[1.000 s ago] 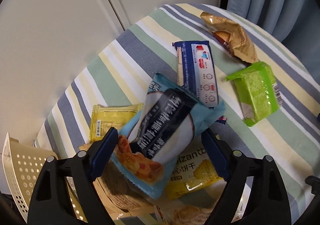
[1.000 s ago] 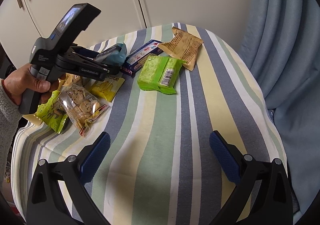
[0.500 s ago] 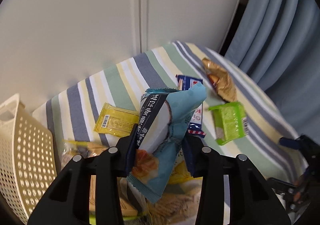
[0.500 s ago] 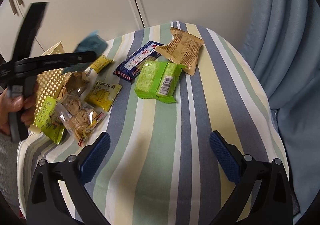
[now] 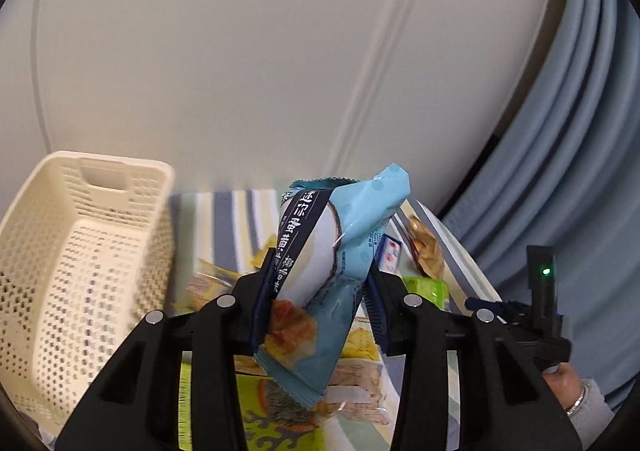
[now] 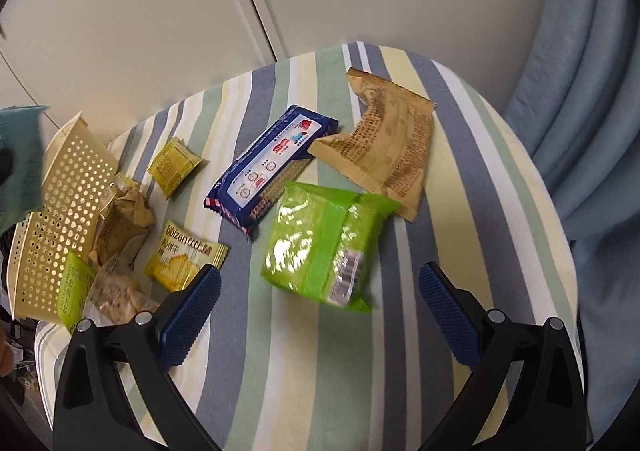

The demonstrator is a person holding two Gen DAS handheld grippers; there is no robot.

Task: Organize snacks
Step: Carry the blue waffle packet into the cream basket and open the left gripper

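Observation:
My left gripper (image 5: 320, 291) is shut on a light blue snack packet (image 5: 328, 263), held up in the air above the striped table. A cream perforated basket (image 5: 76, 251) stands empty just to its left. My right gripper (image 6: 320, 307) is open, low over the table, with the green snack packet (image 6: 320, 239) lying just ahead between its fingers. Beyond that lie a dark blue packet (image 6: 268, 167) and a brown packet (image 6: 384, 147). Small yellow packets (image 6: 184, 265) and crumpled wrappers (image 6: 124, 219) sit beside the basket (image 6: 60, 219).
The striped tablecloth (image 6: 304, 371) covers a rounded table that ends at cream cabinet doors (image 6: 200, 11) behind. Blue curtains (image 6: 580, 91) hang on the right. A hand (image 5: 568, 383) holds the other gripper at the left wrist view's right edge.
The left gripper closed on the light blue packet, lifted it and swung left toward the basket. The right gripper moved forward and down toward the green packet.

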